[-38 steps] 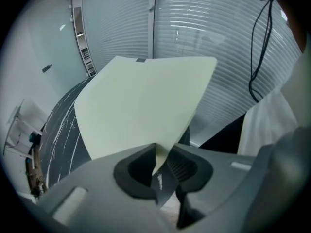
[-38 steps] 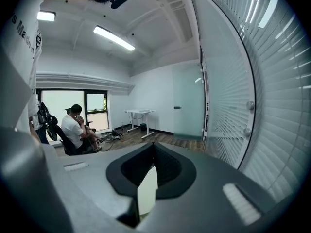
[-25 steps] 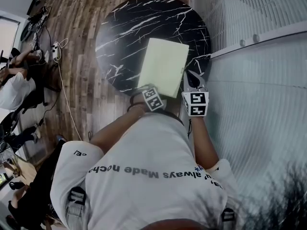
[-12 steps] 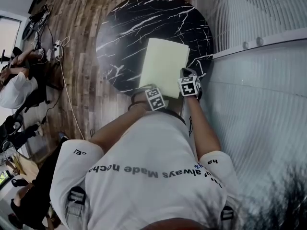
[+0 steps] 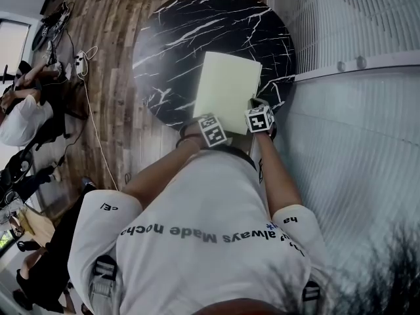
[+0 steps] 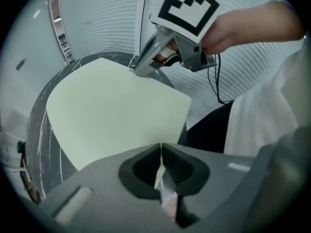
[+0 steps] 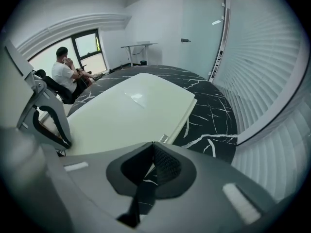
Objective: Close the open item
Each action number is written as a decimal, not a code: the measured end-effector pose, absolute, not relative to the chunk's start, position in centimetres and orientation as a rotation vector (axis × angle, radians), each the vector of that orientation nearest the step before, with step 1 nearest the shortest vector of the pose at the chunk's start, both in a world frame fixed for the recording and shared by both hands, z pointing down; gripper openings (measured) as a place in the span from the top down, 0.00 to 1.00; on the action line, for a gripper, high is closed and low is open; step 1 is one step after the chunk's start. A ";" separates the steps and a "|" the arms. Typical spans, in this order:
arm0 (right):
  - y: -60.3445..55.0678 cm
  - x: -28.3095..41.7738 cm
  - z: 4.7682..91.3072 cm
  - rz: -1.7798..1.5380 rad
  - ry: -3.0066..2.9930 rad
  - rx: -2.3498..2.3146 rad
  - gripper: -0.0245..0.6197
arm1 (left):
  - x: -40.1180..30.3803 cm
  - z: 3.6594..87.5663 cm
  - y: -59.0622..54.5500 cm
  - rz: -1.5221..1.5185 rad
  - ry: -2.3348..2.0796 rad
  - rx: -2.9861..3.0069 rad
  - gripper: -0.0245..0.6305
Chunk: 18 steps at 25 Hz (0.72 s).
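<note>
On the table (image 5: 170,38) — pale-green folder (image 5: 226,87); left gripper (image 6: 160,149) just clamped onto its edge; right gripper (image 7: 153,147) closed.

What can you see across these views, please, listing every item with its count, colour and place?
table: one, round, black marble with white veins, centre.
folder: one, pale green, lying on the table's near right part.
floor: brown wood, left of the table.
wall panels: whitish, ribbed, right of the table.
power strip: one, white, on the floor at left, with cables.
seated person: at least one, white top, far left by the window.
desk: one, white, at the far wall.
shirt: the wearer's, white, grey print.
left gripper: grey, just closed on the folder's near edge.
right gripper: grey, shut, at the folder's right edge.
</note>
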State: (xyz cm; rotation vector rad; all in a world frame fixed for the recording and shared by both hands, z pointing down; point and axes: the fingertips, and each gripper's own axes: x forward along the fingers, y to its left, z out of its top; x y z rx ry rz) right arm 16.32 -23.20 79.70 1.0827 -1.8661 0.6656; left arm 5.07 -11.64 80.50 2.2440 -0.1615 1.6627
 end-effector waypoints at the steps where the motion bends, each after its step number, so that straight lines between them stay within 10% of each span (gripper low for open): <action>1: -23.2 16.3 79.8 0.672 -1.865 1.080 0.96 | 5.1 80.6 -11.7 1.662 -0.162 2.243 0.94; 18: -25.9 16.5 79.6 0.710 -1.850 1.105 0.96 | 4.9 80.1 -12.0 1.555 -0.218 2.237 0.95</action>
